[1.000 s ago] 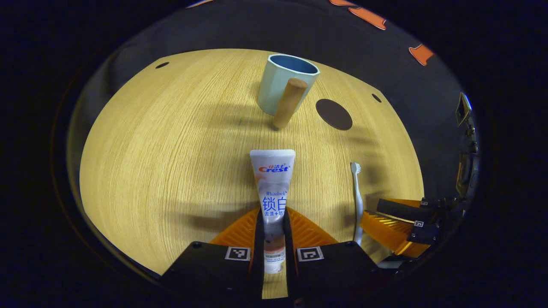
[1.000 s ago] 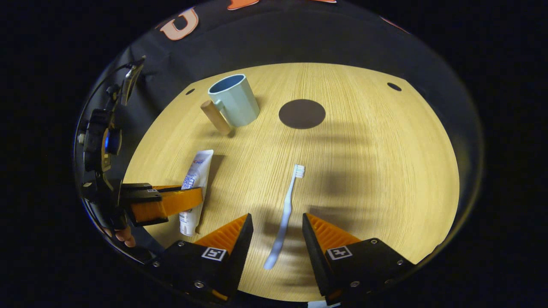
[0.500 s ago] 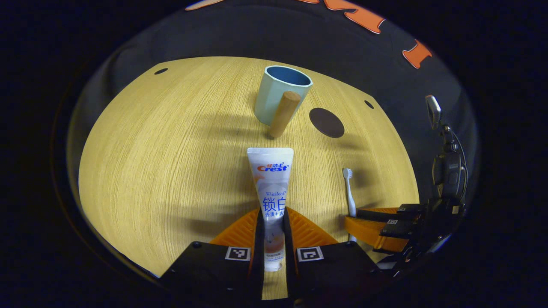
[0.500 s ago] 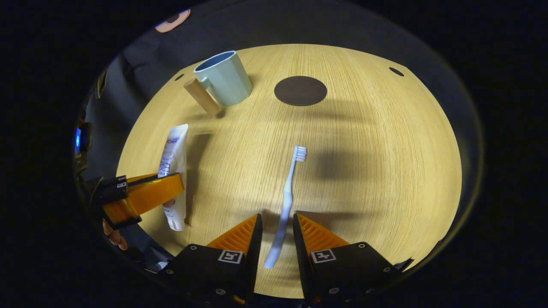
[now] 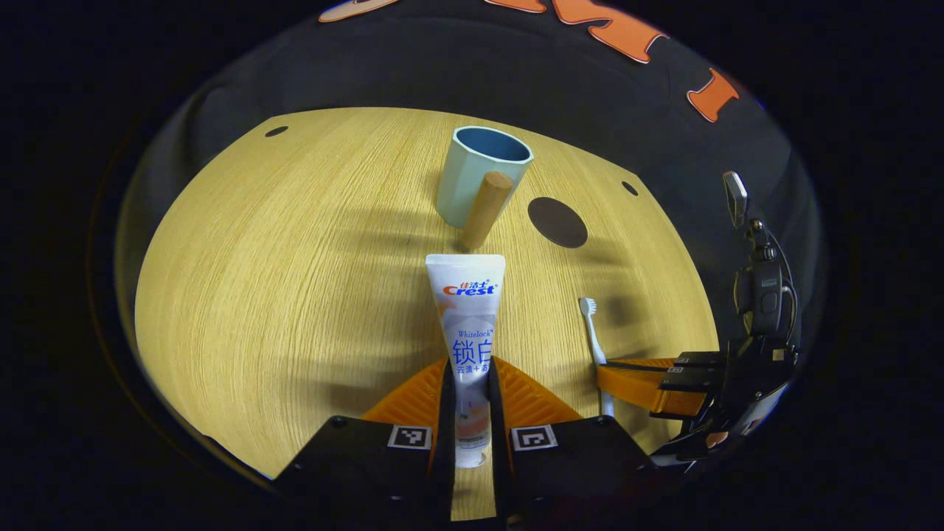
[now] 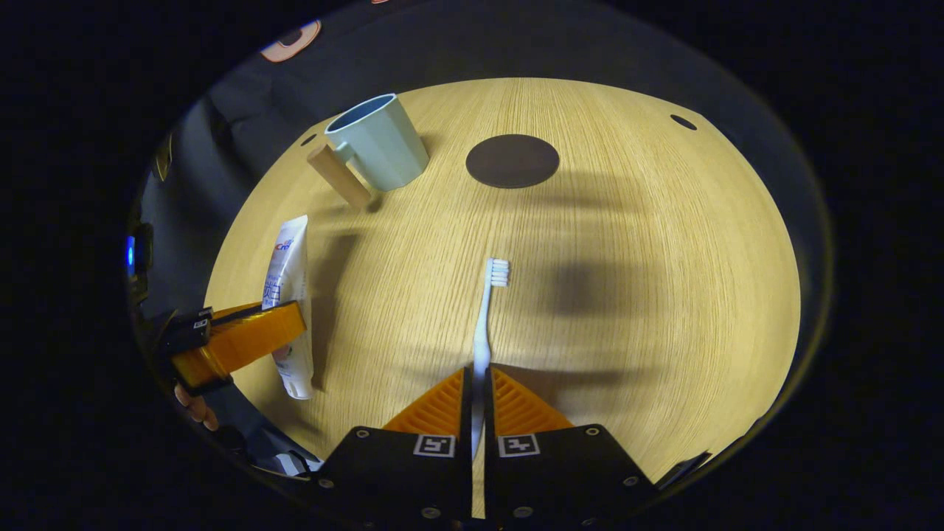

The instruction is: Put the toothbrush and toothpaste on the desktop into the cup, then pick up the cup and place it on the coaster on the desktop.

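My left gripper (image 5: 470,372) is shut on the lower half of a white toothpaste tube (image 5: 467,310), which points away toward the cup. A pale blue cup (image 5: 476,175) with a wooden handle (image 5: 486,209) stands upright at the back of the table. My right gripper (image 6: 480,380) is shut on the handle of a white toothbrush (image 6: 487,313), bristles pointing forward. A dark round coaster (image 6: 512,161) lies flat to the right of the cup (image 6: 377,142). In the left gripper view the right gripper (image 5: 649,380) holds the toothbrush (image 5: 592,328) at the right. In the right gripper view the left gripper (image 6: 243,339) clamps the tube (image 6: 289,295) at the left.
The round wooden table (image 5: 295,243) has small dark holes (image 5: 276,131) near its back rim. A hand's fingers (image 6: 193,405) show below the left gripper. Black cloth wall stands behind the table.
My right gripper has shut on the toothbrush handle, which now lies straight along its fingers. The left gripper keeps its hold on the toothpaste; the tube has shifted only slightly.
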The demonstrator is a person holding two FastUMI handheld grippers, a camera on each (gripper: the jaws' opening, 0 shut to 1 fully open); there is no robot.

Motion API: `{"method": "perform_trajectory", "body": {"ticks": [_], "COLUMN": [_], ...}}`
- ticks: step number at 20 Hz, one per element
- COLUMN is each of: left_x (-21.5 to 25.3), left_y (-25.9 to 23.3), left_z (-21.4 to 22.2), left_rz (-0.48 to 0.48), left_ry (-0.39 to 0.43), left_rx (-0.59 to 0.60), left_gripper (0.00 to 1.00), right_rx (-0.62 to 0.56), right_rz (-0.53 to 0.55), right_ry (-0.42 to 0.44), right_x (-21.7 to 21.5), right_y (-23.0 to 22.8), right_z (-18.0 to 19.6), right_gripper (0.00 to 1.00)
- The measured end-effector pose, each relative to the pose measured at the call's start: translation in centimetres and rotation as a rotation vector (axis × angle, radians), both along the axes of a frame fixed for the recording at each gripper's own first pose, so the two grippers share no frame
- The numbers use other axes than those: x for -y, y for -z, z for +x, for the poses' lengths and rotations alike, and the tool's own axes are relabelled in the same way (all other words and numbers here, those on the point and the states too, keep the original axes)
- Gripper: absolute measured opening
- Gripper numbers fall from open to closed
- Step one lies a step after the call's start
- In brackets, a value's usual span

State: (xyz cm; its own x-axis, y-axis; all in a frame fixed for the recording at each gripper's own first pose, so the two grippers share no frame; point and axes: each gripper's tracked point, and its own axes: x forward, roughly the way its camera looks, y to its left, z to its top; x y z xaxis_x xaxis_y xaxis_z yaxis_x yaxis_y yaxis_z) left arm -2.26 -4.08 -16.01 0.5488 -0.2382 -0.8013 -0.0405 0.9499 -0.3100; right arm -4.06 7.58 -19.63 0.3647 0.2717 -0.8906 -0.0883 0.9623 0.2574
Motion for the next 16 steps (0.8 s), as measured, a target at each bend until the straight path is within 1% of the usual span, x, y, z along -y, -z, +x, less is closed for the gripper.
{"method": "perform_trajectory", "body": {"ticks": [3, 4, 9, 11, 13, 16], "left_x": [0.1, 0.2, 0.5, 0.7, 0.9, 0.6], "left_y": [-0.1, -0.1, -0.9, -1.7, -2.1, -3.3], "left_z": [0.1, 0.2, 0.7, 1.1, 1.5, 2.1], "left_rz": [0.003, -0.005, -0.006, -0.029, -0.039, -0.037], "left_ry": [-0.001, 0.011, 0.031, 0.031, 0.030, 0.030], "left_rx": [0.016, 0.023, 0.088, 0.118, 0.147, 0.203], "left_gripper": [0.26, 0.26, 0.25, 0.25, 0.25, 0.25], "right_rx": [0.027, 0.038, 0.139, 0.176, 0.212, 0.278], "right_rz": [0.005, 0.009, 0.093, 0.108, 0.128, 0.152], "right_ry": [0.007, 0.010, 0.003, 0.004, 0.014, 0.056], "right_x": [0.1, 0.2, 0.0, 0.3, 0.5, 1.7], "right_y": [0.3, 0.1, -1.4, -1.8, -2.5, -3.8], "right_z": [0.2, 0.2, 1.1, 1.2, 1.5, 2.3], "right_gripper": [0.06, 0.06, 0.06, 0.06, 0.06, 0.06]}}
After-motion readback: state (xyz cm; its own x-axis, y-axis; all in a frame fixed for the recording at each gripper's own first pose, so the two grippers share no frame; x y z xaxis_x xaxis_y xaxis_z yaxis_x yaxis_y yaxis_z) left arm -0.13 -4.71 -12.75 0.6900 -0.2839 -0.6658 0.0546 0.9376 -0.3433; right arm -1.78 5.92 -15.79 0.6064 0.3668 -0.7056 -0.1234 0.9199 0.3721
